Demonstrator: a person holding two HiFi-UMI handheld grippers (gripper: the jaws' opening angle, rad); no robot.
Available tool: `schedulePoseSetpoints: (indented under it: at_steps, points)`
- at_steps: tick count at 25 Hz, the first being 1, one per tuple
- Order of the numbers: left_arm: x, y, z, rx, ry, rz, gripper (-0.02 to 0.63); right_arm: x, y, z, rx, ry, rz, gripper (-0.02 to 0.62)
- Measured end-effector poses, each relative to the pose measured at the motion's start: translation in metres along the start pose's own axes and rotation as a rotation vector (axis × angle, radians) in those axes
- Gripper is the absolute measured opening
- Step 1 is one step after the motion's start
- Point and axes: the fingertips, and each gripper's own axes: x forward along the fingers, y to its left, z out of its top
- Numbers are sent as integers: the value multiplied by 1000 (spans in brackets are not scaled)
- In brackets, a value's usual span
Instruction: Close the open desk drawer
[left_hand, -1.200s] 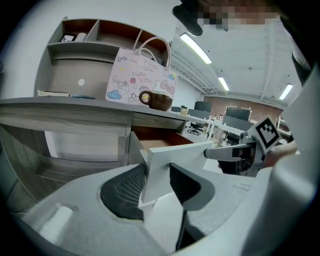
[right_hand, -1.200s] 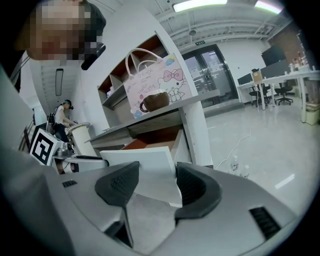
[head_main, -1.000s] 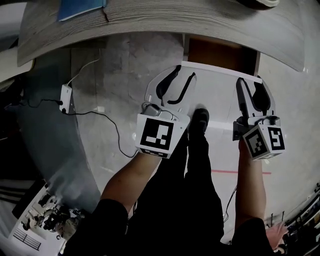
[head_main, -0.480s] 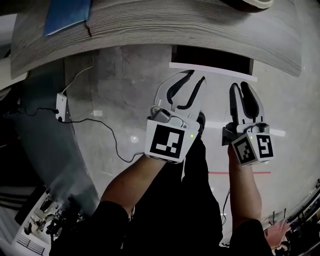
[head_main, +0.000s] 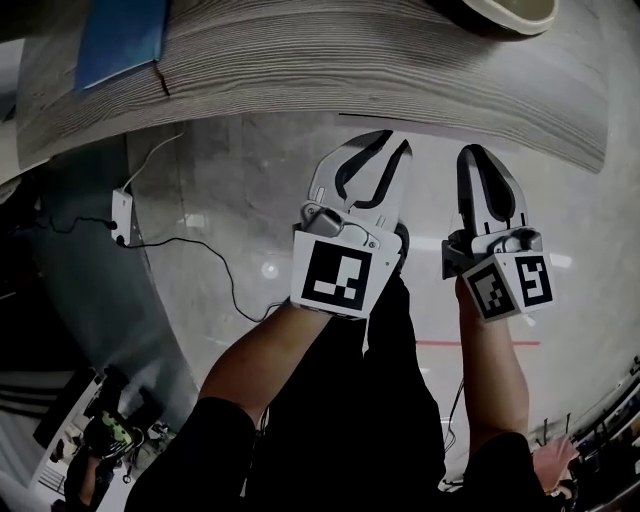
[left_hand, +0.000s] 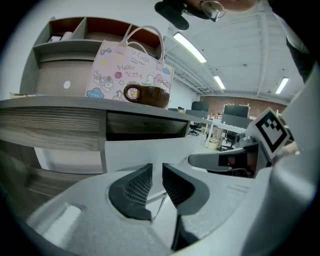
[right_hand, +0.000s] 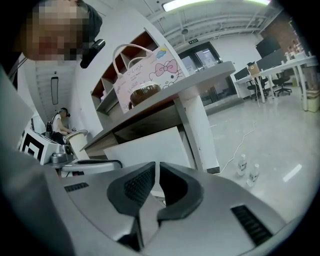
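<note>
The drawer's white front (left_hand: 145, 150) stands just ahead of my left gripper (left_hand: 157, 184), with a dark slot (left_hand: 145, 127) left above it under the grey desk top (head_main: 380, 60). From the head view only a thin white strip of the drawer (head_main: 425, 127) shows beneath the desk edge. My left gripper (head_main: 378, 142) points at that edge, its jaws closing with a small gap and nothing between them. Beside it, my right gripper (head_main: 487, 152) also reaches the edge. Its jaws (right_hand: 156, 186) are closing to a hairline, empty, before the drawer front (right_hand: 150, 147). Contact with the front cannot be told.
A cartoon-print paper bag (left_hand: 131, 65) and a brown mug (left_hand: 146, 94) stand on the desk, with a blue notebook (head_main: 122, 35) at its left end. A power strip (head_main: 122, 215) with its cable lies on the floor at left. Two bottles (right_hand: 248, 170) stand by the desk leg.
The drawer has slid in from well out to almost under the desk edge. Both grippers moved forward with it, and their jaws narrowed, the right one most.
</note>
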Motion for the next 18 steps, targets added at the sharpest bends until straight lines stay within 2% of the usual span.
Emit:
schedulePoseSetpoints:
  at_steps: [9, 10, 11, 18]
  points:
    - [33, 21, 18, -18, -9, 9, 60, 32, -14, 26, -10, -28, -18, 37]
    - [35, 22, 19, -19, -6, 5, 43, 34, -15, 28, -14, -31, -23, 30]
    - [37, 22, 19, -16, -2, -1, 23, 35, -15, 28, -19, -32, -26, 21]
    - [39, 26, 14, -25, 1, -4, 9, 39, -12, 23, -49, -37, -55, 21]
